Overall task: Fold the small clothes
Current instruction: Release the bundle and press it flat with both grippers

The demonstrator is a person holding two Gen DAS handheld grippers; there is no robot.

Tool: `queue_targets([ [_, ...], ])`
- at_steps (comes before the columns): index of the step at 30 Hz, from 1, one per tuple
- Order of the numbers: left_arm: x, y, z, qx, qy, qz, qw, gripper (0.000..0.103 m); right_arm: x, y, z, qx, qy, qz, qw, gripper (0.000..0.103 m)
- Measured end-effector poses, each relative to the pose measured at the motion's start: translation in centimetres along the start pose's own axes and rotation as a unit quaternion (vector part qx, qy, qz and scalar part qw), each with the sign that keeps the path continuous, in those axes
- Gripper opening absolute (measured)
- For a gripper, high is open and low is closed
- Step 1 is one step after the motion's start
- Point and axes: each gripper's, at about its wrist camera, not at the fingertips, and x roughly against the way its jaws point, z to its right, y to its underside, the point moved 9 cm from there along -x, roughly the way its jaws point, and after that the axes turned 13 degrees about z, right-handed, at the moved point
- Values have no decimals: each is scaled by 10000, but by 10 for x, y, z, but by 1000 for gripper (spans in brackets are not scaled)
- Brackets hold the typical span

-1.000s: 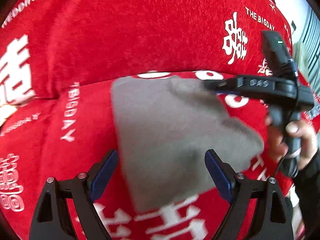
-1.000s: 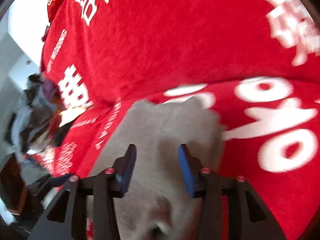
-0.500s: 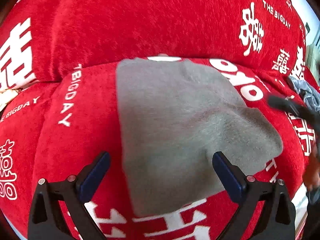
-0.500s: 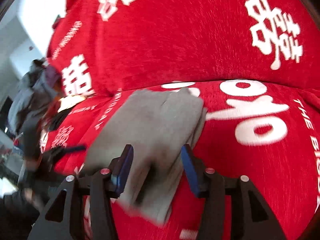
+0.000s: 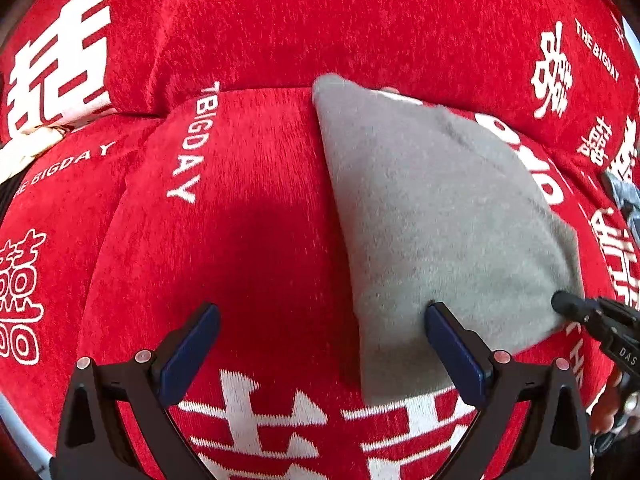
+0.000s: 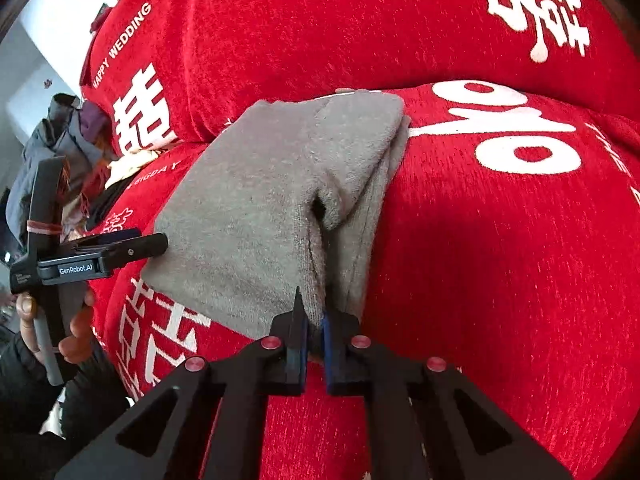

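Note:
A small grey garment (image 5: 436, 216) lies folded on the red sofa seat (image 5: 248, 224). It also shows in the right wrist view (image 6: 272, 208), folded in layers. My left gripper (image 5: 320, 344) is open and empty, its right finger over the garment's near left edge. It shows from the side in the right wrist view (image 6: 156, 245), its tip at the cloth's left edge. My right gripper (image 6: 313, 322) is shut on the garment's near edge. Its tip shows in the left wrist view (image 5: 560, 306) at the cloth's right edge.
The red sofa cover with white lettering fills both views, backrest (image 6: 360, 20) behind the seat. A pile of dark clothes (image 6: 60, 140) lies at the sofa's left end. Another bit of grey-blue cloth (image 5: 624, 196) sits at the right.
My right gripper has closed on the garment's near edge. My left gripper has shifted left, so the garment now lies to its right.

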Motion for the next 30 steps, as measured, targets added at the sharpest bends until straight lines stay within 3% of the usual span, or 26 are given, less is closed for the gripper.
queue_targets([
  [3, 12, -12, 6, -133, 3, 205, 9997, 102, 7, -6, -3, -32, 83, -26, 10000, 8],
  [6, 26, -36, 9, -168, 27, 555, 9983, 102, 31, -27, -15, 205, 236, 363, 9989, 14],
  [7, 24, -42, 9, -219, -77, 579, 9981, 102, 38, -36, -22, 378, 261, 536, 9975, 21],
  [9, 12, -51, 9, -288, -282, 515, 9979, 102, 43, -52, -42, 660, 147, 780, 9947, 52],
  [10, 7, -52, 9, -290, -322, 473, 9979, 102, 40, -58, -53, 806, 73, 865, 9930, 76],
  [11, -2, -51, 10, -285, -384, 378, 9981, 102, 35, -62, -58, 896, 58, 908, 9918, 79],
  [16, -25, -38, 11, -255, -493, 130, 9984, 102, -16, -50, -45, 793, -47, 339, 9963, 79],
  [19, -25, -36, 12, -242, -475, 165, 9984, 102, -41, -26, -2, 712, 563, -259, 9955, 79],
  [20, -26, -36, 13, -267, -446, 152, 9985, 102, -42, -20, 5, 401, 398, -384, 9977, 78],
  [22, -22, -39, 13, -314, -476, 205, 9982, 102, -24, -28, 7, 108, 275, -83, 9995, 76],
  [26, -17, -52, 15, -326, -457, 454, 9974, 102, 14, -67, -29, 854, 195, 746, 9934, 76],
  [30, -24, -57, 11, -346, -565, 470, 9967, 102, 3, -80, -76, 1368, -452, 679, 9872, 76],
])
